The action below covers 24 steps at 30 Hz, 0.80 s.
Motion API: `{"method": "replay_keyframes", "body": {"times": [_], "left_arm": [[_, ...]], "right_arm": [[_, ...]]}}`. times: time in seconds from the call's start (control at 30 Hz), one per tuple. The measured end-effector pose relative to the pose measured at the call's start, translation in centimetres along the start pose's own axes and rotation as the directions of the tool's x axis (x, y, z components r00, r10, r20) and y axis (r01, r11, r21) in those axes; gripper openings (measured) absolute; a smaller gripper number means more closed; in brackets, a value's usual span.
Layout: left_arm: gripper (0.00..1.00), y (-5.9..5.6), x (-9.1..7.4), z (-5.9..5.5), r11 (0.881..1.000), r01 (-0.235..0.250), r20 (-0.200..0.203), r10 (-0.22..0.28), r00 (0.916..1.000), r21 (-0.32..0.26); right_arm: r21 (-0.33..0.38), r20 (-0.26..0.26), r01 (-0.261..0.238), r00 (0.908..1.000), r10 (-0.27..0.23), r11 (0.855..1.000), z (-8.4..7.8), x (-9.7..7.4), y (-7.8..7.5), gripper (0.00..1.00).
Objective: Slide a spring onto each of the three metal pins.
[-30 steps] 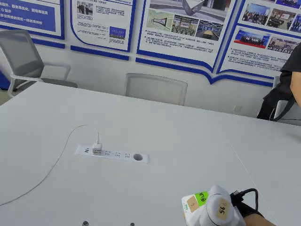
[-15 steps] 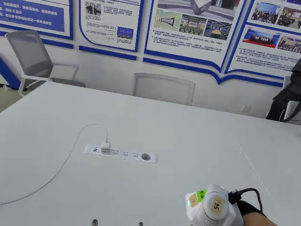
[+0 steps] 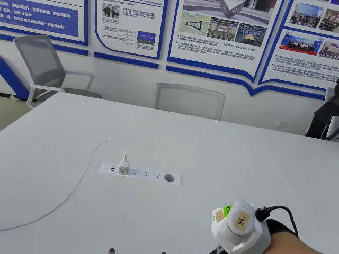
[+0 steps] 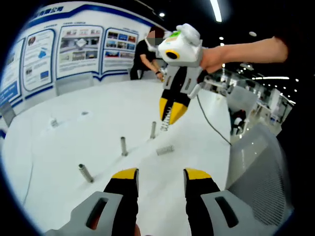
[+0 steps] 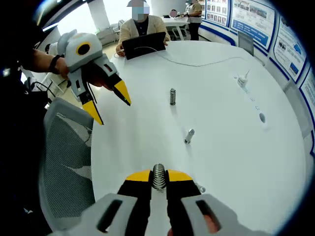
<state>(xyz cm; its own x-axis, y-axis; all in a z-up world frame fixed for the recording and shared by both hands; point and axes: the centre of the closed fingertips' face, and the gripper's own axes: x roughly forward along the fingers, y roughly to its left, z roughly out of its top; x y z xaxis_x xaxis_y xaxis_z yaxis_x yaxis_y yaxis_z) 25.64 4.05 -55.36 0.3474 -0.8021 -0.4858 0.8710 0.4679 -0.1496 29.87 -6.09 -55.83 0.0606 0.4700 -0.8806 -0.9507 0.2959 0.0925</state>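
— Where's the spring now?
— The right gripper (image 5: 158, 180) has a spring (image 4: 167, 118) pinched between its yellow tips, hanging just right of the far pin (image 4: 153, 129). Three pins stand in a row on the white table (image 4: 98, 113).
— And the other claw?
— The left gripper (image 4: 161, 173) hangs at the near end, jaws spread, holding nothing. A loose spring (image 4: 165, 149) lies flat, right of the middle pin (image 4: 123, 146).
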Motion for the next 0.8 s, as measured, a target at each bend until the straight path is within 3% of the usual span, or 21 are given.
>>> {"method": "replay_keyframes", "body": {"times": [0.8], "left_arm": [[0.51,3.0,-1.7,-2.4,0.992,-0.104,-0.03,0.102,0.9943,-0.077]], "right_arm": [[0.0,-0.032,0.002,0.9995,-0.002,1.0,1.4,2.3,-3.1,0.12]]}}
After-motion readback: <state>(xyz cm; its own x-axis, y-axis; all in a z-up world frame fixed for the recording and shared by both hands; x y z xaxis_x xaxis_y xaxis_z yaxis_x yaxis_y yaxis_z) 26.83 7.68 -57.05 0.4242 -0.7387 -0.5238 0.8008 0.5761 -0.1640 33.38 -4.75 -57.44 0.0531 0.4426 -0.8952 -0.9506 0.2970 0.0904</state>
